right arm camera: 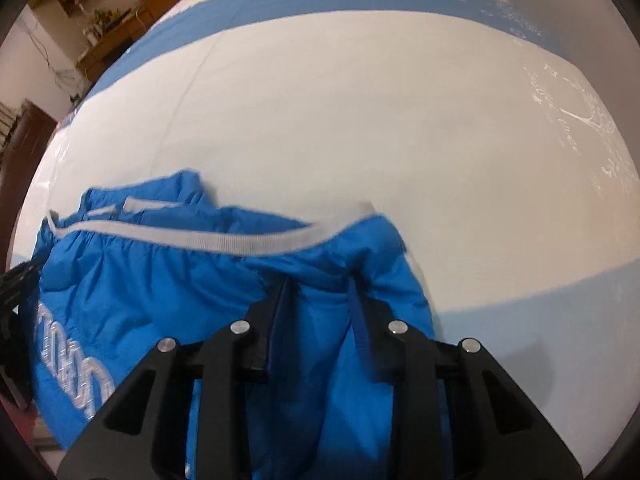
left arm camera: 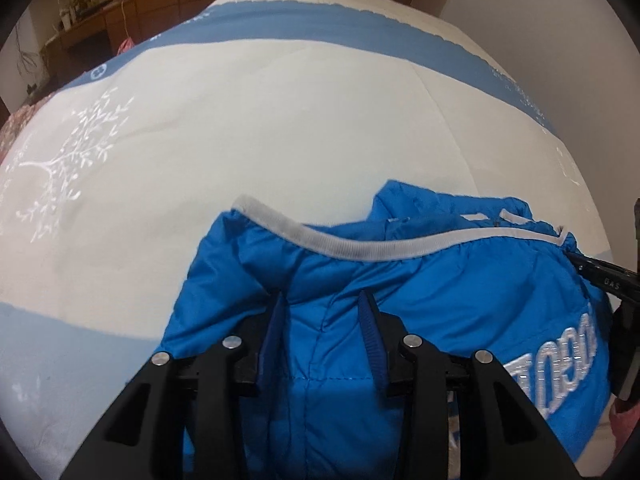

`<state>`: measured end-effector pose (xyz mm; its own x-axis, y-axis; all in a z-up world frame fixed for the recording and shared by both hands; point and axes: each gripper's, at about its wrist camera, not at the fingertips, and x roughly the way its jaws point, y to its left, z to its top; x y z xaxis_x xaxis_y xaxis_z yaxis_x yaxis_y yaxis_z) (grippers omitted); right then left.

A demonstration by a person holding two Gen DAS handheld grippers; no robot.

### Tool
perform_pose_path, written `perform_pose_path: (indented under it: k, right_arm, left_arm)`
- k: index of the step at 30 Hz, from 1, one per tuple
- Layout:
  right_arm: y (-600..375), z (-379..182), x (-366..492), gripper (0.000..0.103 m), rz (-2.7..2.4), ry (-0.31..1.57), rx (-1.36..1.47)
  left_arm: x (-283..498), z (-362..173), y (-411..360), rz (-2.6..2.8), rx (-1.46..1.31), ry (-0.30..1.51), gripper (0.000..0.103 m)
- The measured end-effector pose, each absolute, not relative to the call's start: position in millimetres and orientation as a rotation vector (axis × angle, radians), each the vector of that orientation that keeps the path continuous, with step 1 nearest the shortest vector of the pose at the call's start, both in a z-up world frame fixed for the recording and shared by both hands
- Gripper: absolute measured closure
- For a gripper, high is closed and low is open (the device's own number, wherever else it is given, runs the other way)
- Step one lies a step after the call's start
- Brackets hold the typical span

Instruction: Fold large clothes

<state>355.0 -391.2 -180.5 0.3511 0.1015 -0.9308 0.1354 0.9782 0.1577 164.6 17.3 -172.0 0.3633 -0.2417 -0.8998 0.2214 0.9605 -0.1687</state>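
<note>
A bright blue padded jacket (left arm camera: 440, 288) (right arm camera: 160, 280) lies bunched on a white and blue bed cover (left arm camera: 280, 120) (right arm camera: 360, 120). Its grey elastic hem (left arm camera: 360, 246) (right arm camera: 224, 240) runs across the top edge, and white stitched lettering (left arm camera: 560, 368) (right arm camera: 72, 372) shows on one side. My left gripper (left arm camera: 322, 300) is shut on a puffed fold near the hem's left end. My right gripper (right arm camera: 319, 284) pinches a fold near the hem's right end. Each view catches part of the other gripper at its edge: the right one (left arm camera: 608, 284), the left one (right arm camera: 16, 280).
The bed cover spreads wide beyond the jacket, with a blue band (left arm camera: 320, 24) near its far edge. Wooden furniture with small items (left arm camera: 100, 20) (right arm camera: 100, 20) stands past the far left corner. A pale wall (left arm camera: 540, 20) rises at the far right.
</note>
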Motion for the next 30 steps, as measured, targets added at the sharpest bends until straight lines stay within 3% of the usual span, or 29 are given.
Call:
perform_pose_path:
  k: [7, 13, 22, 30]
  right_arm:
    - [-388.8, -159.0, 336.6, 0.075, -0.023, 1.2, 0.265]
    - [-366.4, -108.9, 257.2, 0.071, 0.05, 1.135, 0.192]
    - [-325.0, -151.7, 211.7, 0.07, 0.025, 1.163, 0.111]
    - [-301.9, -102.4, 200.1, 0.071, 0.155, 1.131, 0.165]
  left_arm:
    - [153.1, -150.7, 17.3, -0.248, 0.013, 1.16, 0.064]
    - [80.5, -97.7, 24.7, -0.268, 0.027, 1.059, 0.063]
    - [19.8, -144.3, 11.2, -0.213, 0.052, 1.058, 0.059]
    - [9.6, -109.1, 3.9, -0.338, -0.057, 1.075, 0.06]
